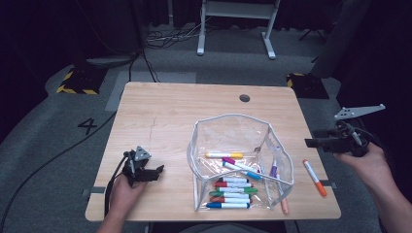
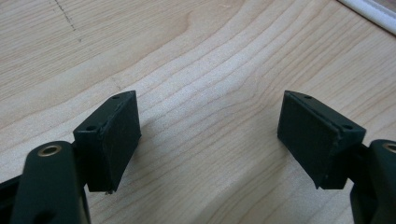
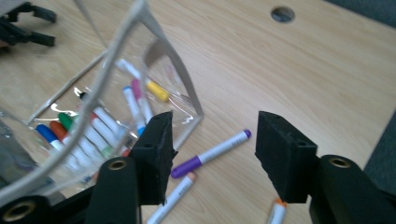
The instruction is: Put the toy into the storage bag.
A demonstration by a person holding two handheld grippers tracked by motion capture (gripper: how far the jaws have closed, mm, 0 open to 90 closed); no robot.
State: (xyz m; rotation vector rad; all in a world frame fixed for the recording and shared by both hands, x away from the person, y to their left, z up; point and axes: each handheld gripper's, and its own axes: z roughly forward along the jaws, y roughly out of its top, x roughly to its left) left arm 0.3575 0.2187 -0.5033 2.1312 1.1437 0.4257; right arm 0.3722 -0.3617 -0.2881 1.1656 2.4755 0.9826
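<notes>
My left gripper (image 1: 158, 171) rests gaping and empty on the wooden table (image 1: 170, 111), left of the clear pouch (image 1: 238, 160) of markers. My right gripper (image 1: 311, 142) hovers past the table's right edge, jaws wide apart, empty, above the purple marker (image 3: 212, 153). No readable labels.

I see the bag (image 1: 233, 133) in the middle of the desk (image 1: 160, 111), pens (image 1: 231, 187) in it, one pen (image 1: 315, 177) right of it.

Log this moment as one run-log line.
left tool: open, empty, over table | right tool: open, above purple marker | clear pouch: open, markers inside | orange marker: outside
</notes>
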